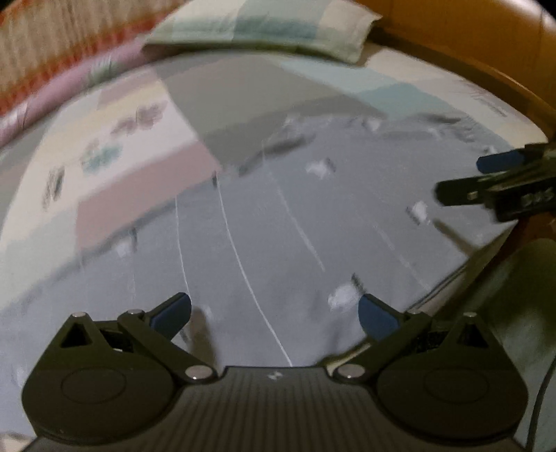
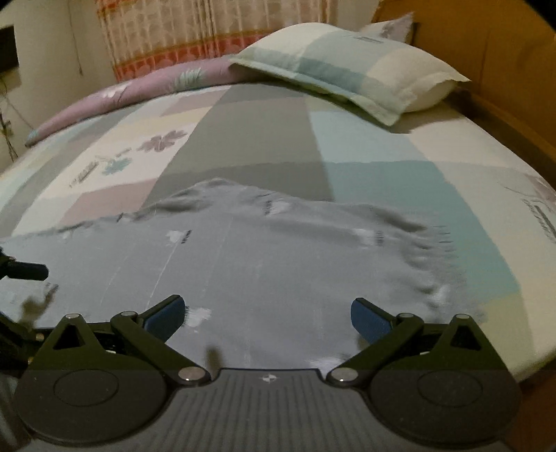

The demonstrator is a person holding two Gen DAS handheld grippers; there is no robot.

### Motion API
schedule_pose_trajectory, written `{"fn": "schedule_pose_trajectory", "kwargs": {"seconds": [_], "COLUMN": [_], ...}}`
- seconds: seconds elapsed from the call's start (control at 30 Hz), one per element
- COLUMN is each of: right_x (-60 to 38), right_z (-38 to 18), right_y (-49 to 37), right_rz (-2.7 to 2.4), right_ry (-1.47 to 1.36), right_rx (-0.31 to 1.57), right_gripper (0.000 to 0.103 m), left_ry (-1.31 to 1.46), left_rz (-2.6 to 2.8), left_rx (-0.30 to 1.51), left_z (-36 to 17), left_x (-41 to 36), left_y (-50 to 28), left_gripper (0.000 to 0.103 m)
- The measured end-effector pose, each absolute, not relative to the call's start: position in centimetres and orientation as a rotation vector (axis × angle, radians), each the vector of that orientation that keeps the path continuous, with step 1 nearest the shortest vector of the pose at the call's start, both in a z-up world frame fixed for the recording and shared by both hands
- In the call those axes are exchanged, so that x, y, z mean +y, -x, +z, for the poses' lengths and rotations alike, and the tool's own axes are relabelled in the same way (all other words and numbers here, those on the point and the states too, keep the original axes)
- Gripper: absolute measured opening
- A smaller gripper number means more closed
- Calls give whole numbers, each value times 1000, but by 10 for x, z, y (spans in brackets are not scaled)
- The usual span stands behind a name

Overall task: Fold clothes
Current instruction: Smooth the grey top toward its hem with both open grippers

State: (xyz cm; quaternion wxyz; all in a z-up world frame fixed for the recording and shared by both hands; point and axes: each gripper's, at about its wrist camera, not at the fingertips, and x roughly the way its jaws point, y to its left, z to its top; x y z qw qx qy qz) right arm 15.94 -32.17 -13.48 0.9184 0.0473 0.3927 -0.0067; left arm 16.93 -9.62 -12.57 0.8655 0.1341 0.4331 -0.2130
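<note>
Left wrist view, blurred by motion: the left gripper [image 1: 274, 314] hangs over the near part of the grey garment [image 1: 285, 222], its jaws spread wide with nothing between the blue pads [image 1: 172, 313]. The garment lies flat on the patchwork bedsheet [image 1: 139, 146], thin pale lines running away from the camera across it. Beyond the garment's far edge lies a checked pillow [image 1: 264, 27]. To the garment's right side the right gripper [image 1: 462, 180] reaches in; from here its fingers look apart, though the blur makes that uncertain.

Right wrist view, sharper: the right gripper [image 2: 267, 314] hovers over the garment's near hem, jaws wide open and holding nothing. The grey garment [image 2: 243, 257] spreads across the near half of the bedsheet [image 2: 375, 146], its far edge rumpled and its right edge puckered into small wrinkles. The pillow [image 2: 351, 66] sits well beyond the garment, and a rolled lilac quilt [image 2: 114, 94] lies along the far left. At the garment's left edge a dark fingertip of the left gripper [image 2: 26, 271] pokes in.

I judge the step in hand to be taking hold of the near edge for a fold. To do it well, each gripper should drop onto the hem, pinch one layer cleanly at matching points, and lift evenly, first smoothing the puckered right edge so the fold lands square.
</note>
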Motion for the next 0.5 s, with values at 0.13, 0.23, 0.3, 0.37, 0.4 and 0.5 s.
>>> {"fn": "schedule_pose_trajectory", "kwargs": {"seconds": [0.13,0.23,0.3,0.37,0.4,0.5], "right_x": [-305,-299,-301,-302,-301,-297], "right_z": [-145,-149,-147,-144,-142,-134], "right_y": [-161,-161,-160,-159,-157,-151], "right_rz": [-37,-50,-54,-65,-60,-39], "right_ry": [-77,-79,-109,-139,-157,-212], "right_rx": [842,865,877,886,884,876], "right_gripper": [103,103,103,103,103,103], "left_ry": [-238,-244,-242,-219,-207,-189], "left_rz": [-436,-470,-452,-431,-418,-349], "left_rx": [922,916,901,897,894,873], "left_z": [-127,-112,-97,-80,-71,-54], "left_x": [-90,-78,-56,-28,-14,34], "left_y": [-162,-154,-157,-165,-169,-181], "left_gripper": [102,102,102,102,102,102]}}
